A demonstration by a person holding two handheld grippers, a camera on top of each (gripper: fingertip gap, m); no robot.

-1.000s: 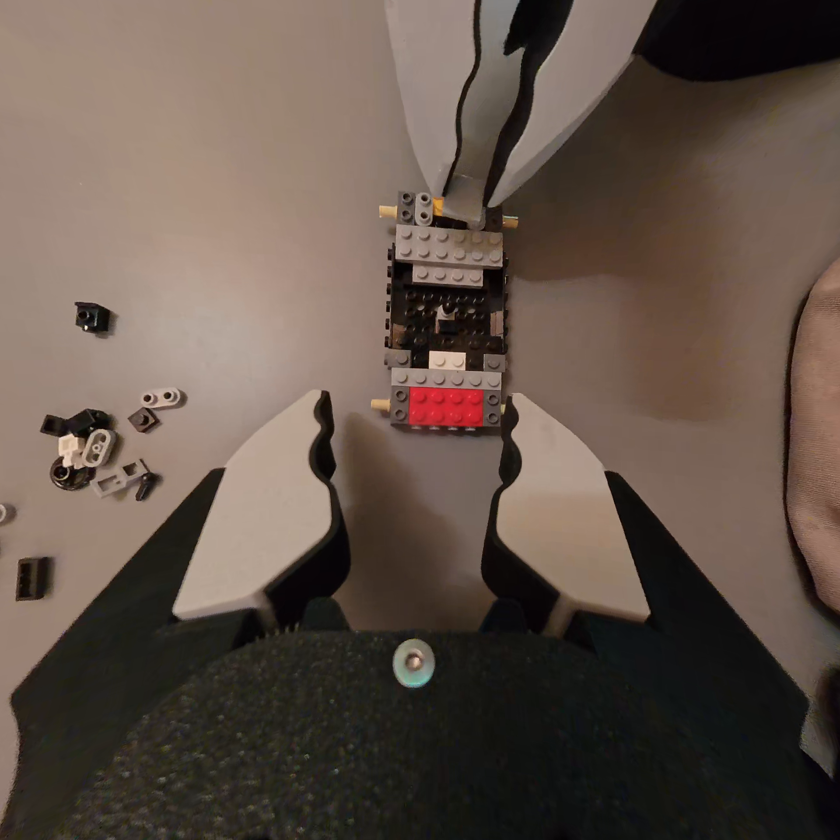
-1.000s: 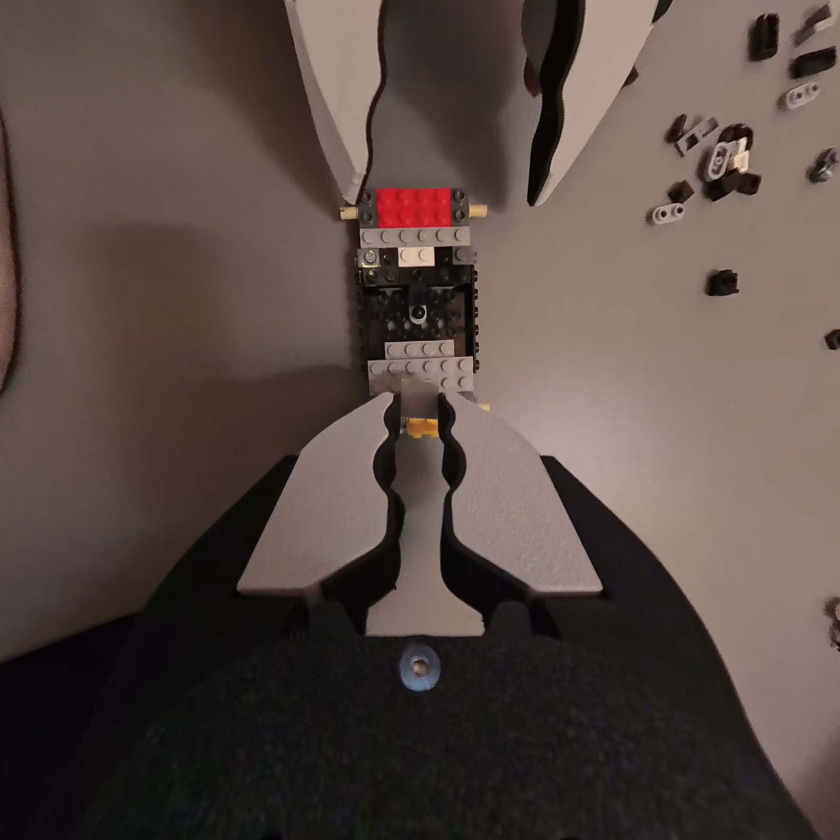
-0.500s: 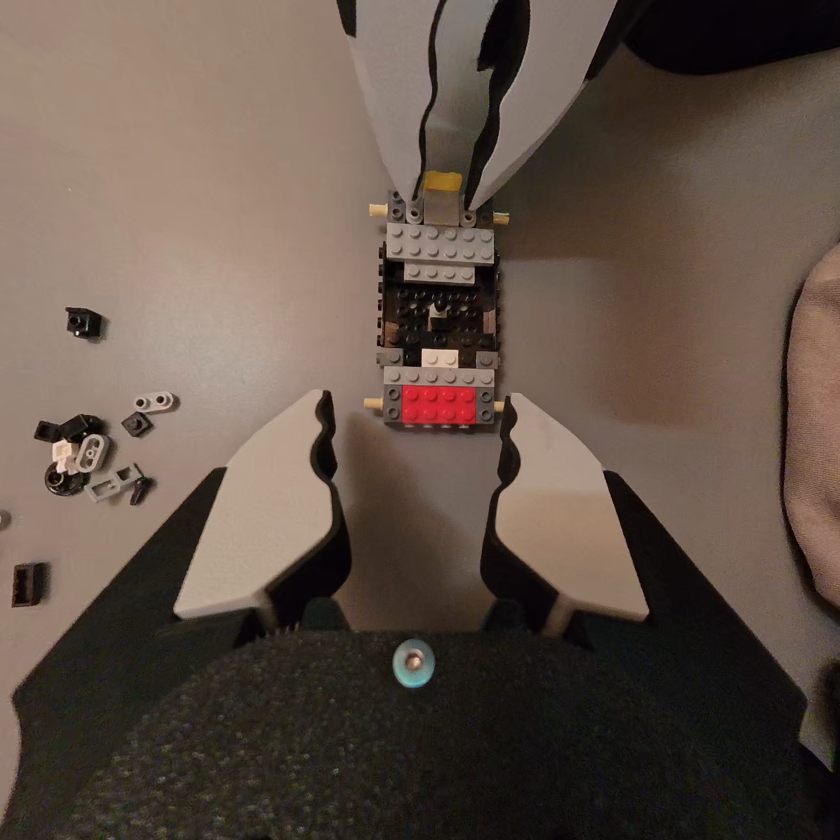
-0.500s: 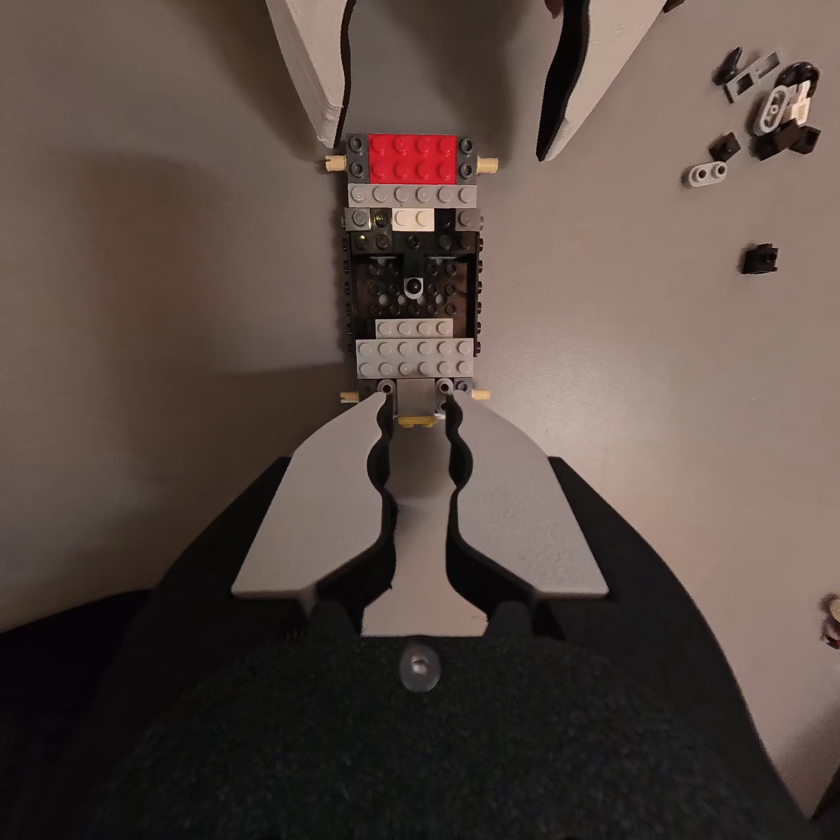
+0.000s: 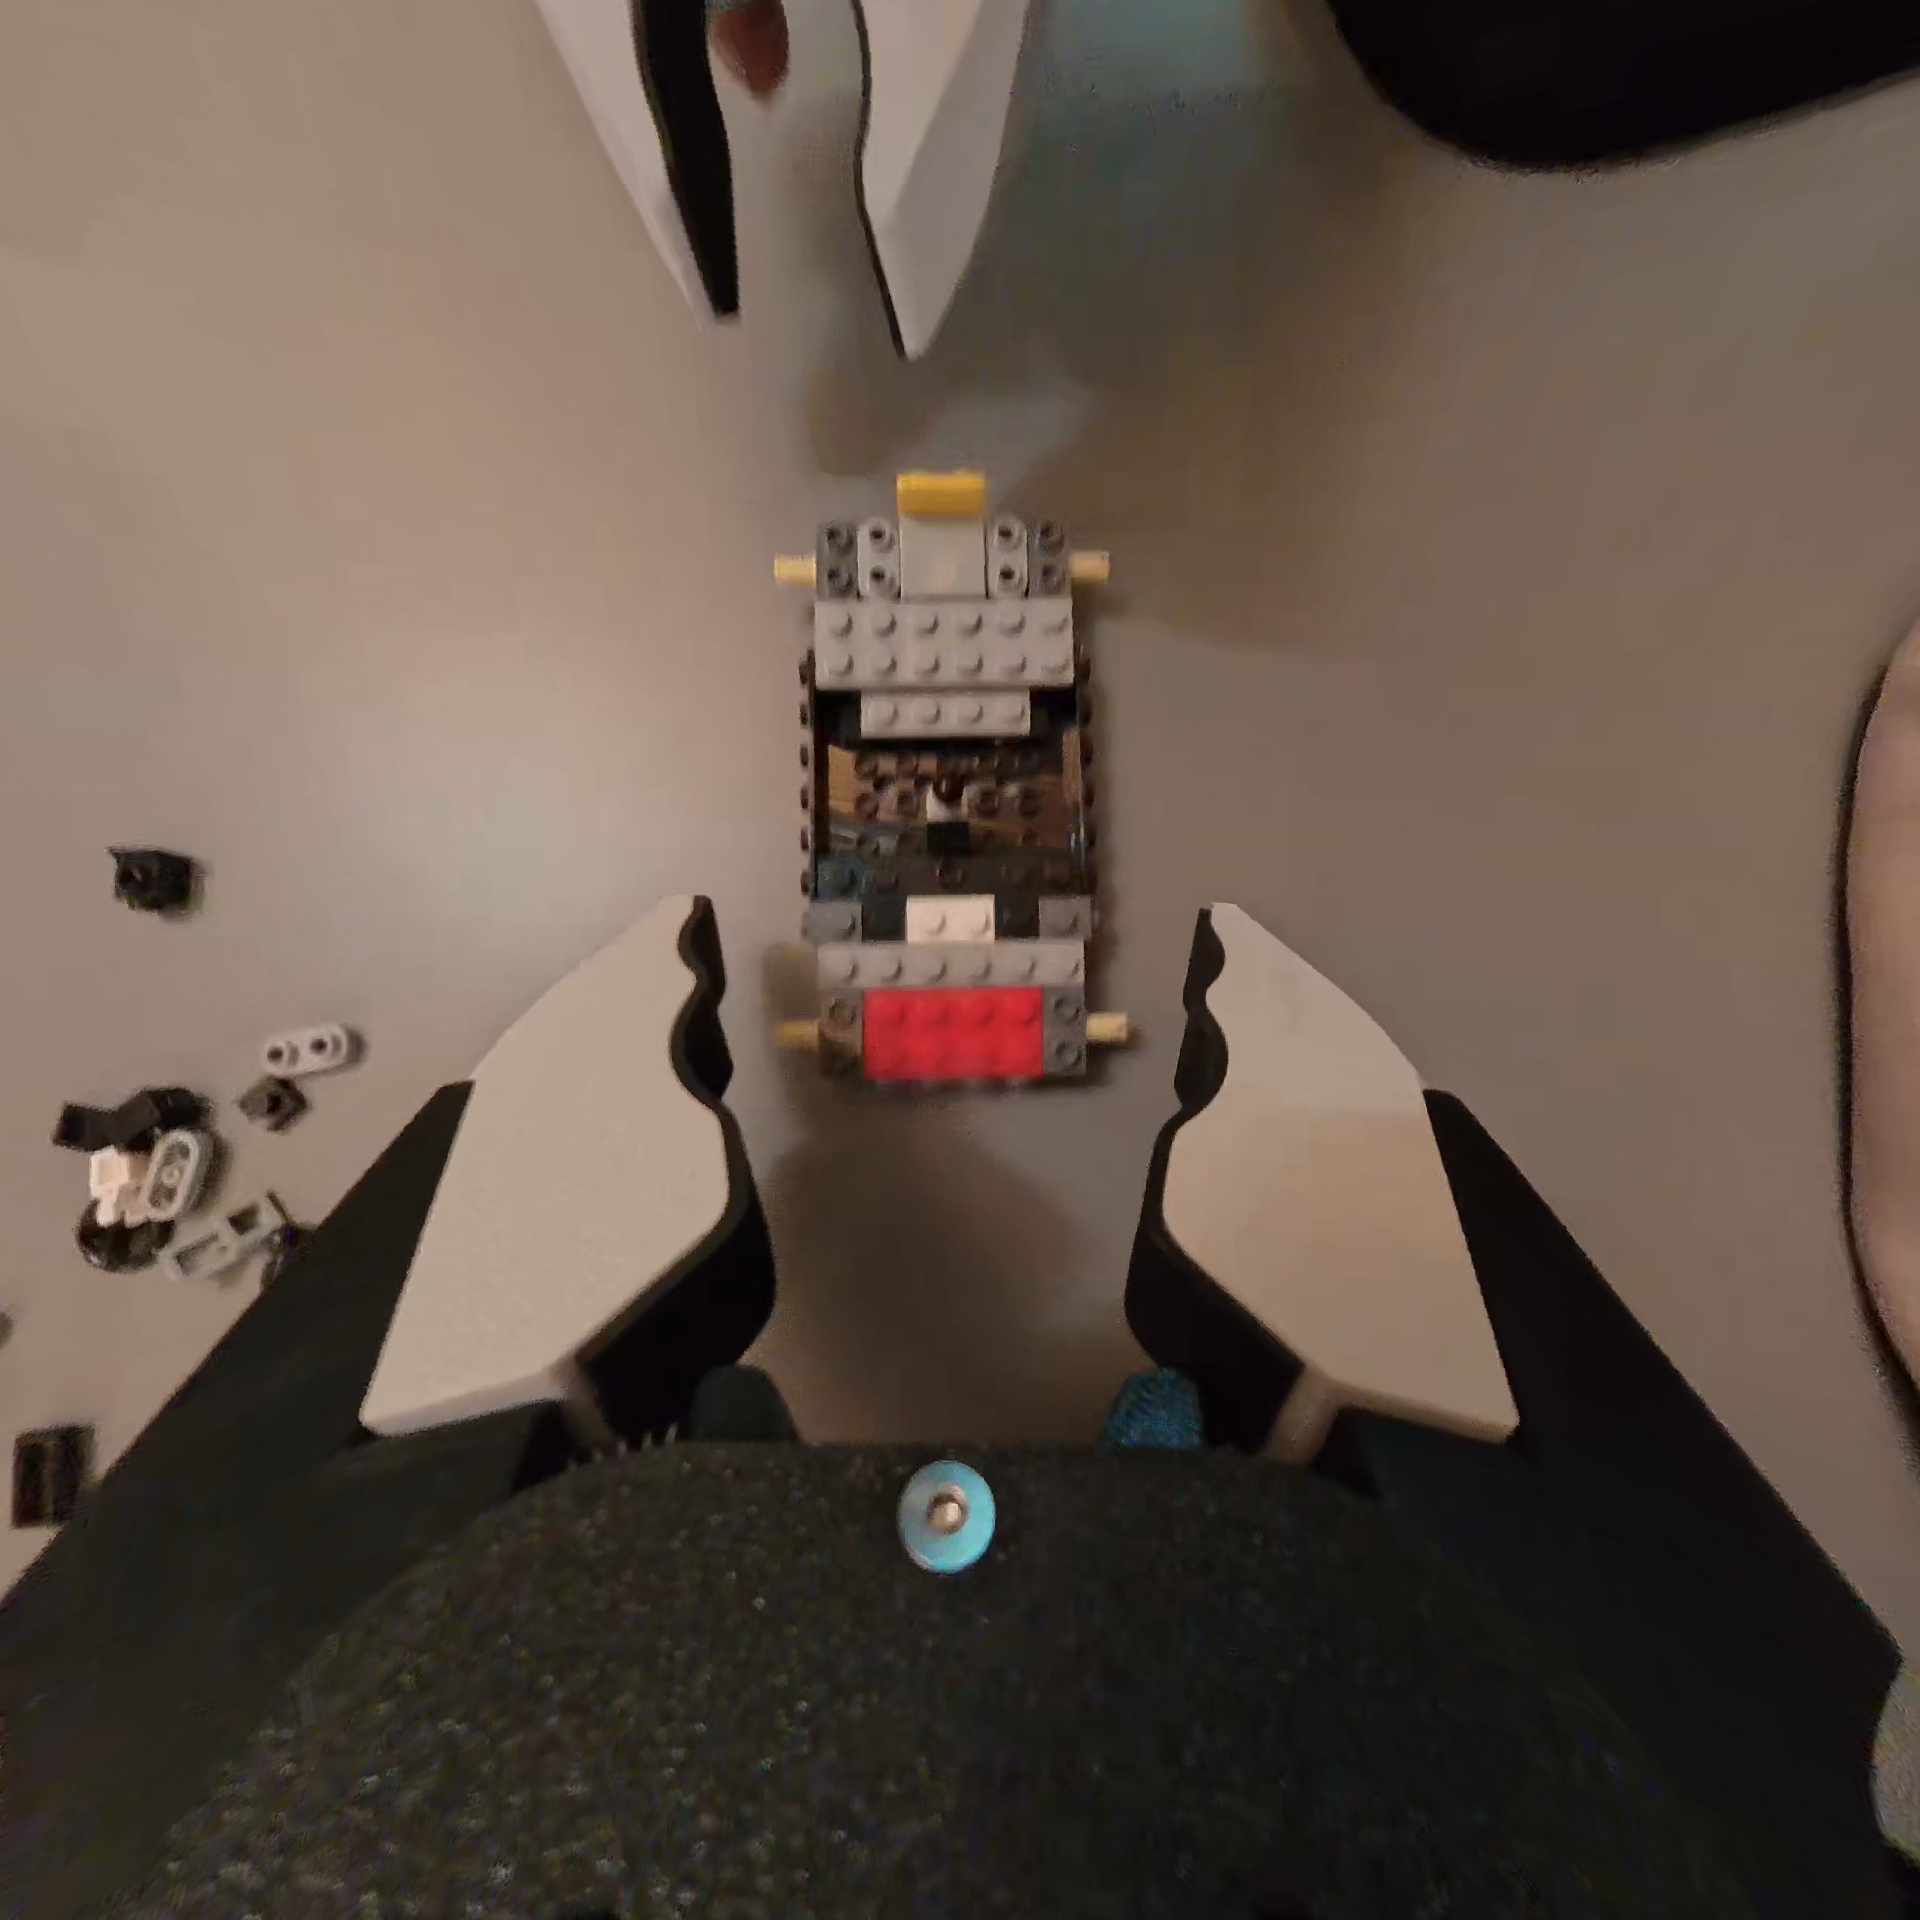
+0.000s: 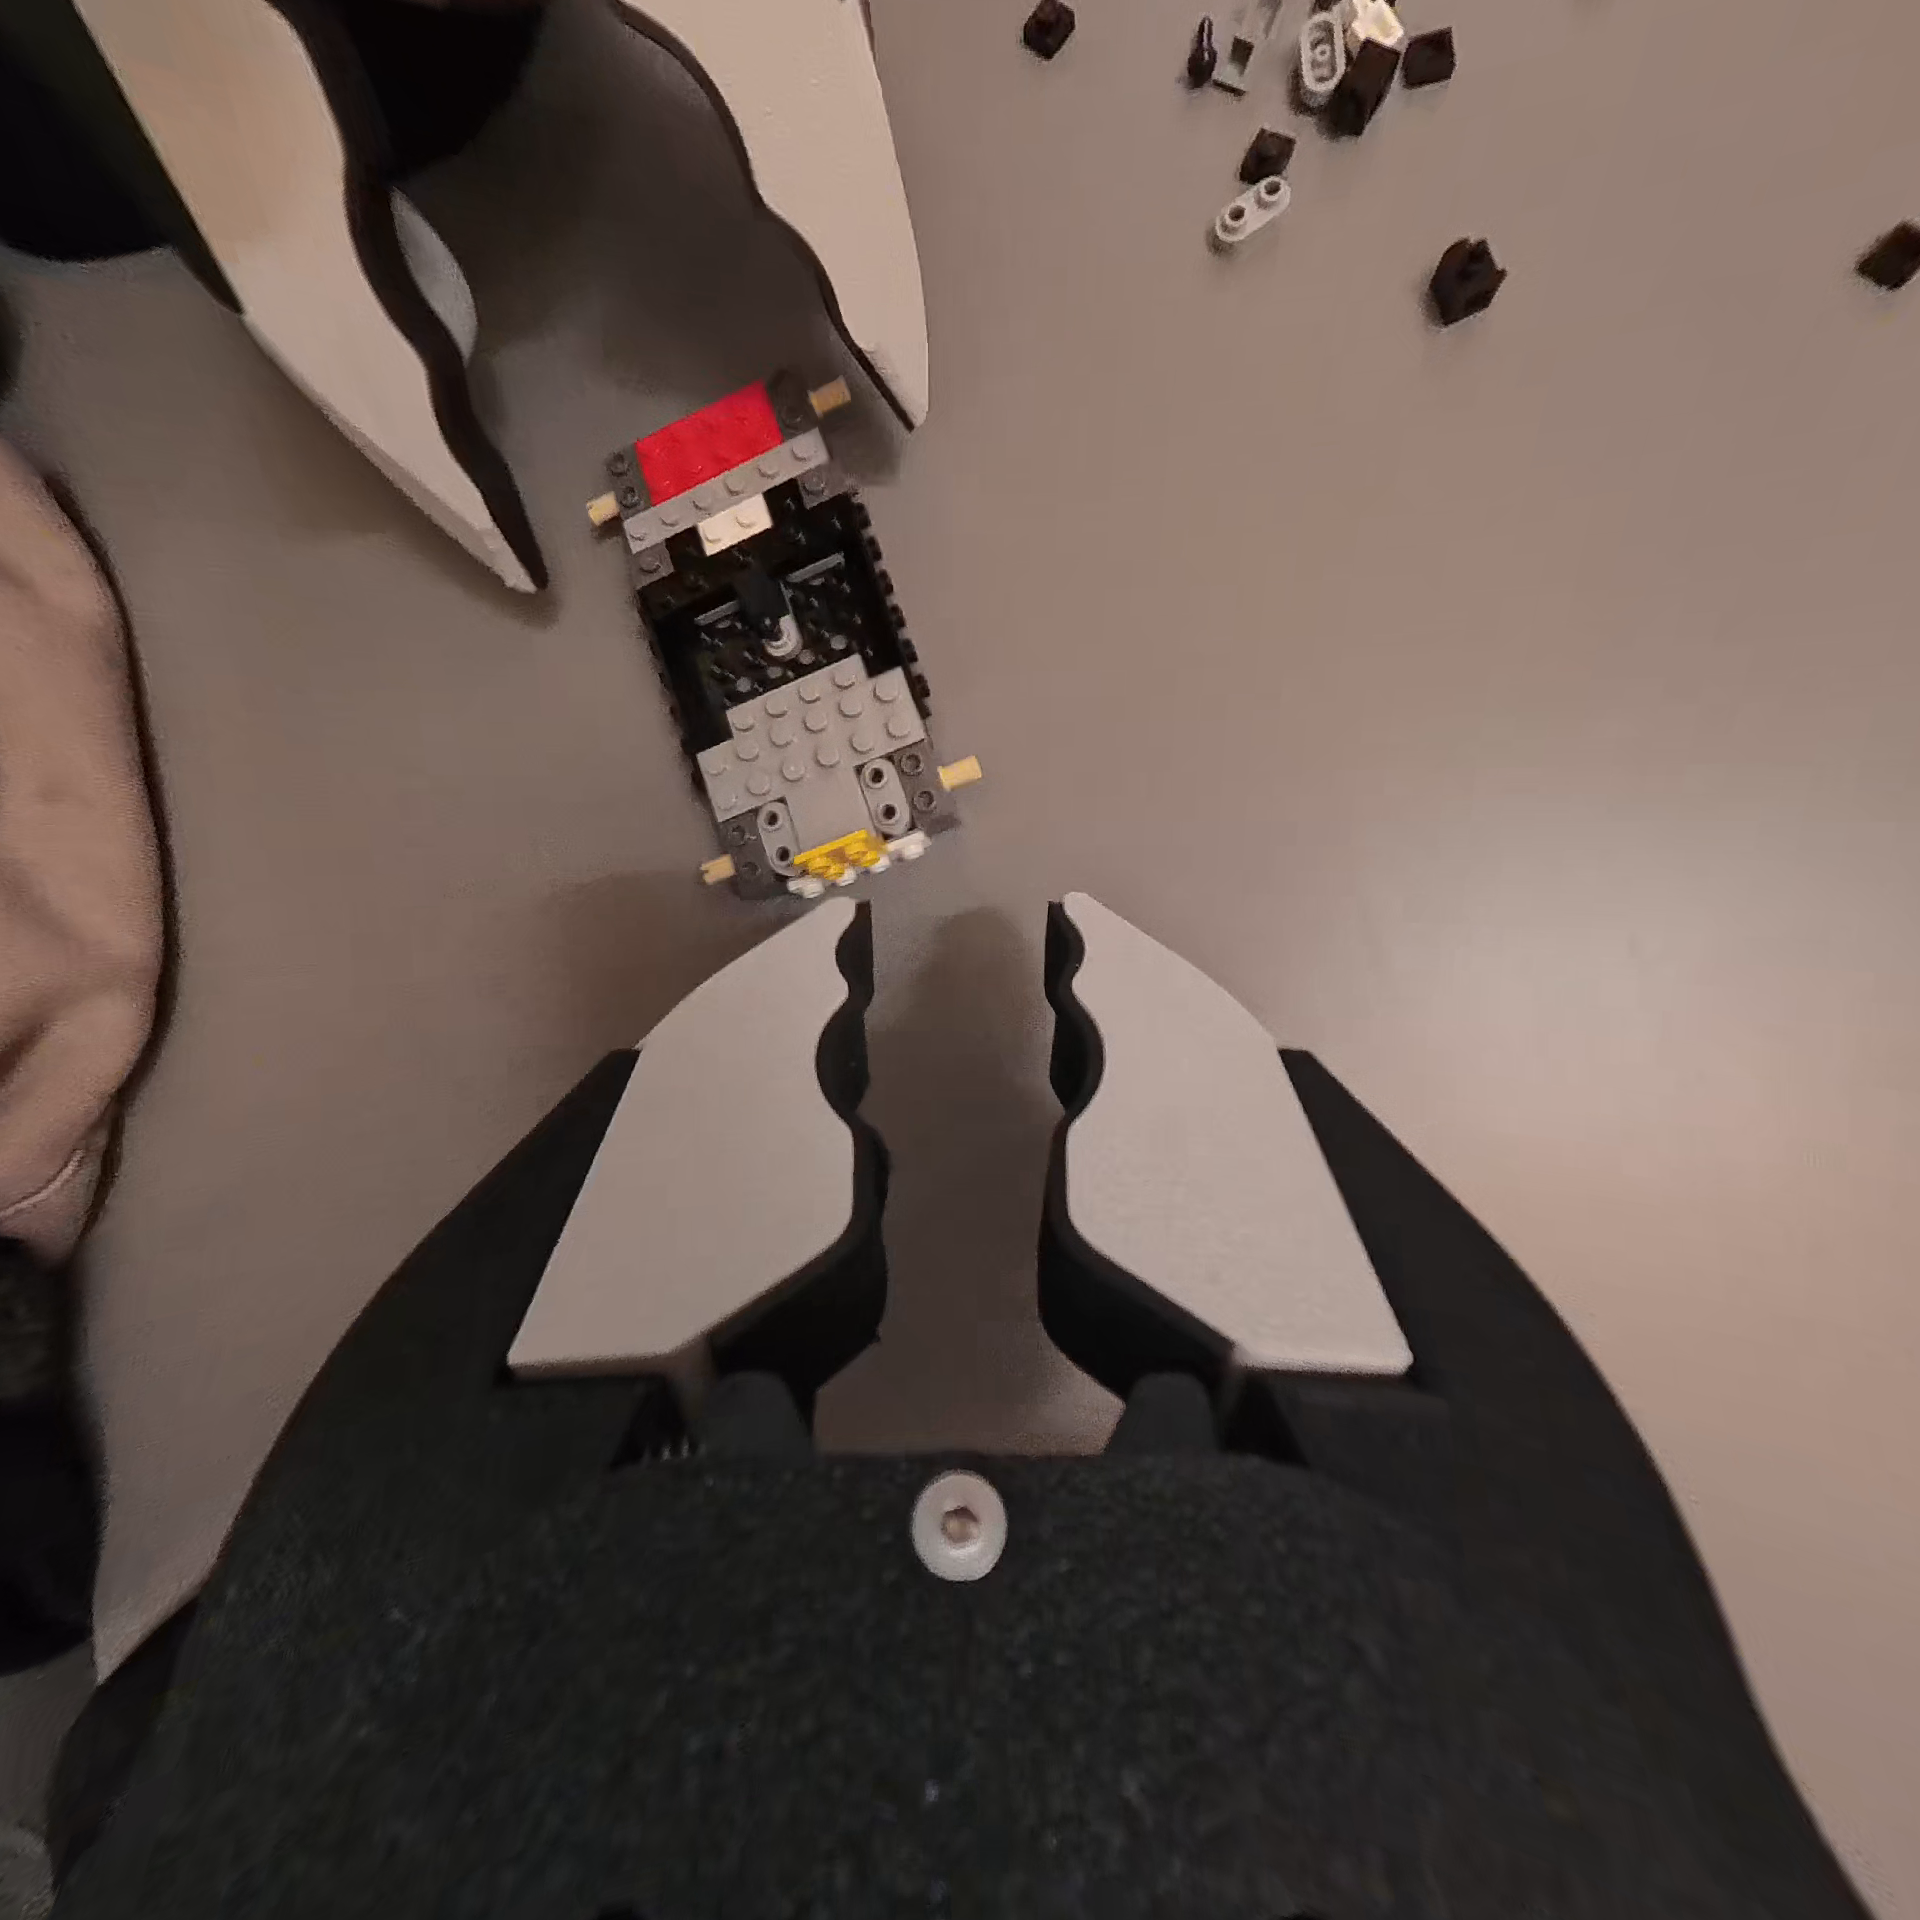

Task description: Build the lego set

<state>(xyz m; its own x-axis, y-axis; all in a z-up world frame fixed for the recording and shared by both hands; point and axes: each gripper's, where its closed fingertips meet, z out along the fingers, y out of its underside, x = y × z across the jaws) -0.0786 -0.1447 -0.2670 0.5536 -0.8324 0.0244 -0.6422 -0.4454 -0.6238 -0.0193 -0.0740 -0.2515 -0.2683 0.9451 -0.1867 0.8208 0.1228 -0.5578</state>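
Note:
The lego car model lies flat on the grey table, with black sides, grey plates, a red plate at its near end and a yellow piece at its far end. My left gripper is open, its fingers on either side of the red end without touching it. My right gripper hangs open above and beyond the yellow end. In the right wrist view the right gripper is open and empty just short of the yellow piece. The model lies slanted there, with the left gripper around its red end.
Several small loose black, grey and white pieces lie on the table to the left of the left gripper; they also show at the top right of the right wrist view. A beige cloth-like edge is at the right.
My right gripper has let go of the model's yellow end, opened and drawn back from it. My left gripper has moved forward, so its open fingers flank the red end.

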